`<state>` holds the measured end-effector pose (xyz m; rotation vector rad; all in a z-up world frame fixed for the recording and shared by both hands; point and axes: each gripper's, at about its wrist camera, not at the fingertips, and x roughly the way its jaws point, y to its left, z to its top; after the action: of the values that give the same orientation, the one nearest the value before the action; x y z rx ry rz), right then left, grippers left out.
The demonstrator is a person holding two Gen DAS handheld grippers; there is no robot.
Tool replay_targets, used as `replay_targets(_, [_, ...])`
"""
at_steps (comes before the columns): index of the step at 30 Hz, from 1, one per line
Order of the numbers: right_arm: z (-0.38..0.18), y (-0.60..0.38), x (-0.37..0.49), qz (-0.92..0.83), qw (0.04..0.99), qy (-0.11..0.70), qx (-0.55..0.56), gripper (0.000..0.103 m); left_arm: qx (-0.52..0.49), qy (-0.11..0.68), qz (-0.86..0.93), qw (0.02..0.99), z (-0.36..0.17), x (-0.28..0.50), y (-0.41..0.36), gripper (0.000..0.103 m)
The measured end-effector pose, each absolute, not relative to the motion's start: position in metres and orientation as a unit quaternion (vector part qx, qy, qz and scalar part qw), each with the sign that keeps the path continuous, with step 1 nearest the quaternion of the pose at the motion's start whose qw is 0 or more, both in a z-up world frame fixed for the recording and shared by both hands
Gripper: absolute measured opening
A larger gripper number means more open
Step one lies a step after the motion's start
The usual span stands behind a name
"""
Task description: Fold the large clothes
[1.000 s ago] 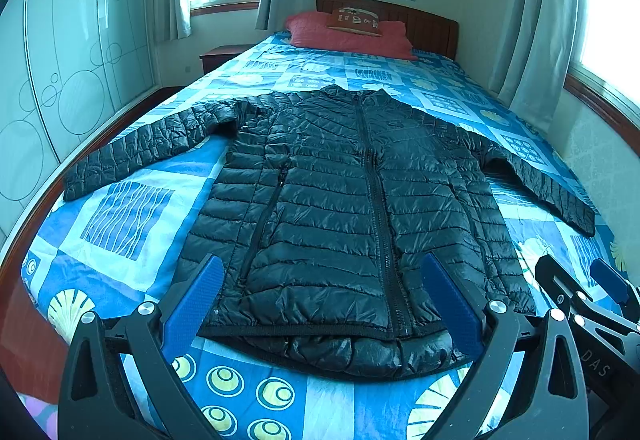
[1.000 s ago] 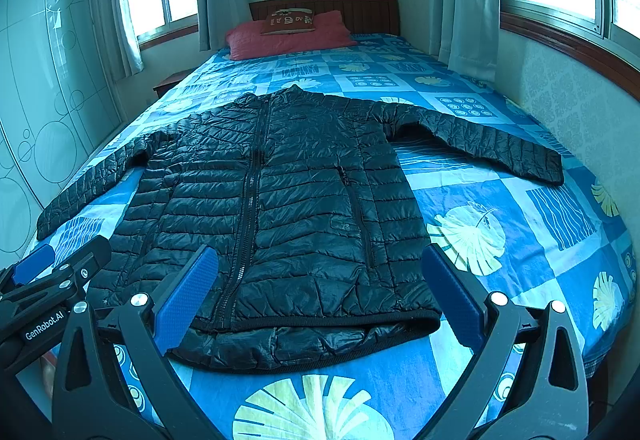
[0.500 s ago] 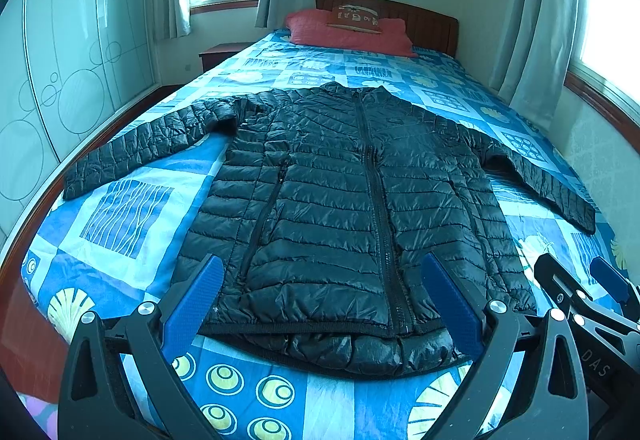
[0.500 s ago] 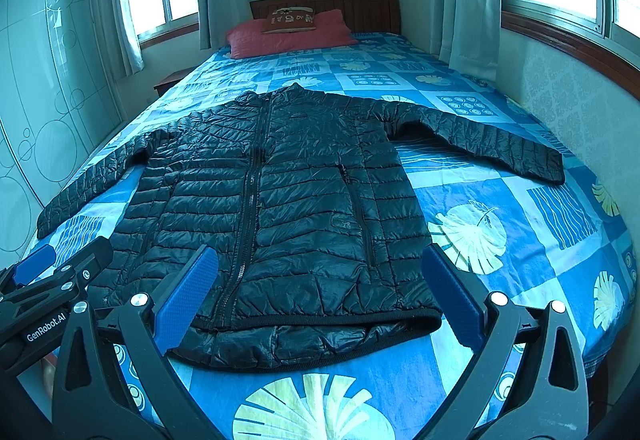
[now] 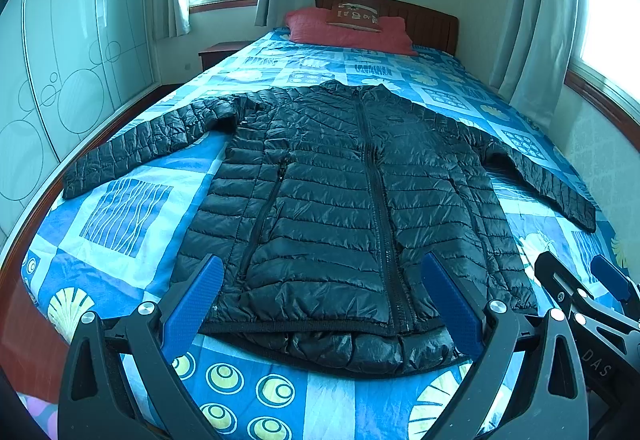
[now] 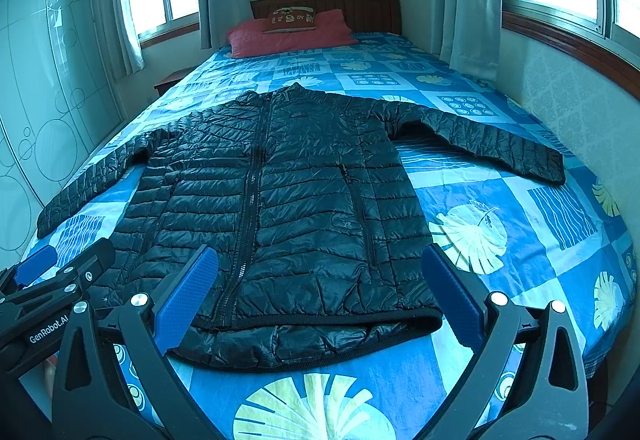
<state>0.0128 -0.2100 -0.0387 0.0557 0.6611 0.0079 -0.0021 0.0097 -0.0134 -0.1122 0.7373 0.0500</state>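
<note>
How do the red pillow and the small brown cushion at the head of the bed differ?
The red pillow is plain and wide; the brown cushion is much smaller and carries pale printed lettering. The red pillow lies directly on the blue patterned bedspread, while the brown cushion rests on top of the pillow. Both sit against the wooden headboard, beyond the black puffer jacket.

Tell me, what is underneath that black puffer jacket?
The black puffer jacket lies spread flat on a blue patterned bedspread, which shows all around it. Whatever lies directly beneath the jacket is covered.

Bed [image 5: 132, 224] (blue patterned cover) carries jacket [image 5: 340, 207], pillow [image 5: 348, 33].
</note>
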Motion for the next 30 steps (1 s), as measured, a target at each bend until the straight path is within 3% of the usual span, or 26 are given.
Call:
replay_targets(18, [-0.049,-0.210,0.024,0.014,0.940,0.338,0.044,0.101,-0.062,0.382,0.017,0.922,-0.022,0.012,0.012,0.098])
replay_targets(27, [-0.080,-0.279,0.076,0.032,0.912,0.364,0.189,0.101,-0.154,0.414,0.068,0.894,-0.054,0.062,0.096,0.098])
replay_targets(28, [-0.086,-0.294,0.084,0.024,0.906,0.365,0.213,0.100,-0.159,0.420,0.084,0.890,-0.060,0.069,0.109,0.098])
replay_targets(30, [-0.097,-0.319,0.098,0.010,0.896,0.371,0.243,0.088,-0.179,0.432,0.116,0.876,-0.077,0.084,0.142,0.098])
